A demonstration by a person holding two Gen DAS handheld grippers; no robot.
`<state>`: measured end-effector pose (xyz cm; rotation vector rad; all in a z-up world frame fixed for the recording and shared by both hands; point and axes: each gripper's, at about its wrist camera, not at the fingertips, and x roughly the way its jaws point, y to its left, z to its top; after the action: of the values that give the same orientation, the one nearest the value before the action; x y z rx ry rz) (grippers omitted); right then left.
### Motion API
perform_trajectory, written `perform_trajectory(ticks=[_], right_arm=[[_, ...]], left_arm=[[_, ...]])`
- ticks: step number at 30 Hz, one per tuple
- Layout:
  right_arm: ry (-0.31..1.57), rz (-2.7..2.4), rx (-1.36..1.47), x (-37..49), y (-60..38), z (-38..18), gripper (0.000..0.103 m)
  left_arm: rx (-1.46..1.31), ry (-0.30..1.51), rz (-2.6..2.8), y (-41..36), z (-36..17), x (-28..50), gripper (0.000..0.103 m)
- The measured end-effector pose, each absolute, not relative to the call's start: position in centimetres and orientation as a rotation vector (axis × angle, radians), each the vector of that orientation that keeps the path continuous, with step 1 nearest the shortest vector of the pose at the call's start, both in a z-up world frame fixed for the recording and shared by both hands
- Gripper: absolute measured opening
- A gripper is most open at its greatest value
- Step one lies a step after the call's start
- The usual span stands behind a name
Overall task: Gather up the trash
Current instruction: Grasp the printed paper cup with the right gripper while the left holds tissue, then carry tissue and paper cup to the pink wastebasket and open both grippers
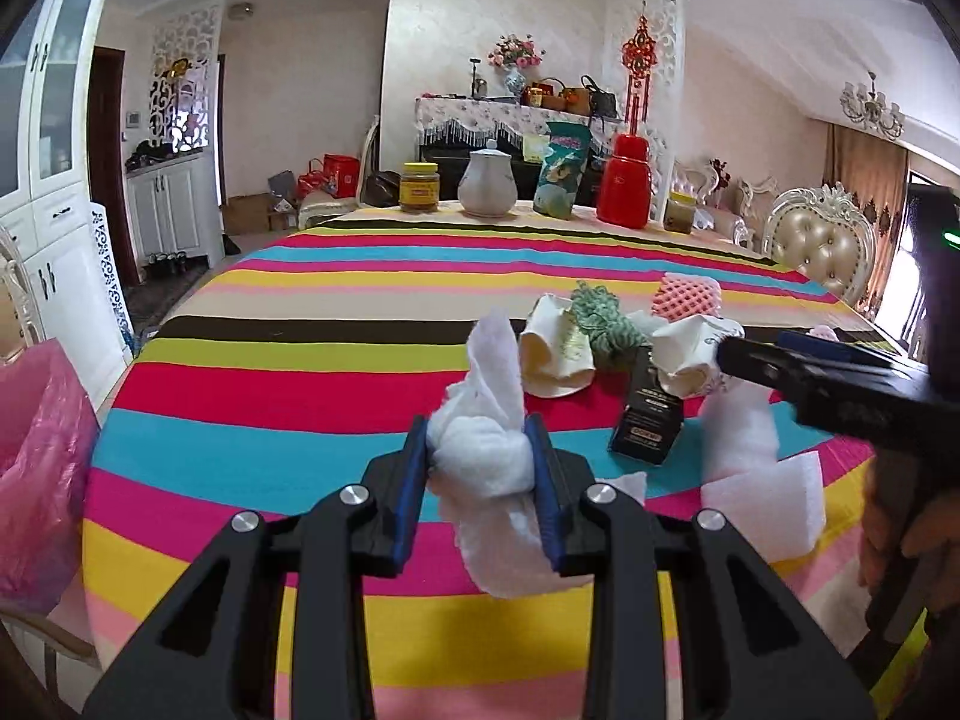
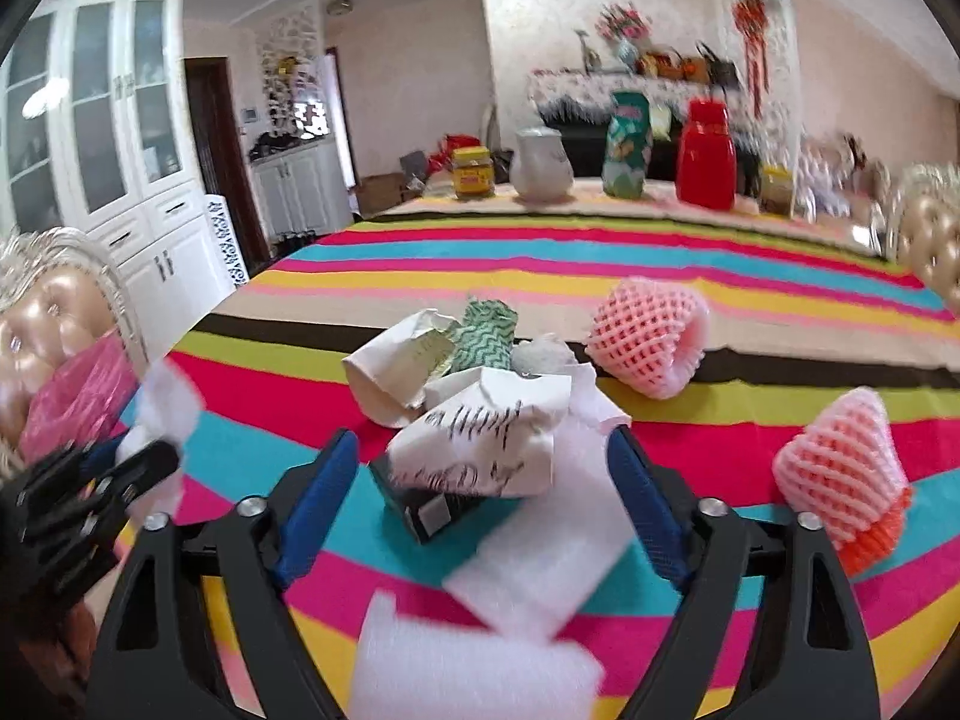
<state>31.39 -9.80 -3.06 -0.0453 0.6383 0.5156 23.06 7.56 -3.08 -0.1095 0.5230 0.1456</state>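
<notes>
While crumpled, the white tissue (image 1: 480, 450) fills the left claw (image 1: 480, 456).

Left wrist view: low over the bench (image 1: 252, 372), facing across it, near. Right wrist view: same heading, close. Shared: crumpled trash pile (image 1: 606, 348) (image 2: 468, 384), far jars.

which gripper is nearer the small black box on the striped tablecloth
Right. The right gripper stands open with the small black box between its fingers; the left gripper, shut on a white tissue wad, is off to the box's left.
</notes>
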Motion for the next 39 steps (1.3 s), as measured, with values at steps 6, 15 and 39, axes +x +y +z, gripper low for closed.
perform_trajectory(ticks=[6, 15, 39], right_arm=[[0.702, 0.475, -0.086, 33.3, -7.4, -3.9, 0.085], [0.658, 0.448, -0.142, 32.4, -7.5, -4.4, 0.056], [0.536, 0.594, -0.078, 27.3, -7.8, -2.3, 0.056]], left_arm=[[-0.111, 0.501, 0.148, 7.6, -2.9, 22.2, 0.032], [-0.101, 0.501, 0.135, 7.4, -2.9, 22.2, 0.032], [-0.089, 0.483, 0.175, 8.1, -2.5, 21.0, 0.032]])
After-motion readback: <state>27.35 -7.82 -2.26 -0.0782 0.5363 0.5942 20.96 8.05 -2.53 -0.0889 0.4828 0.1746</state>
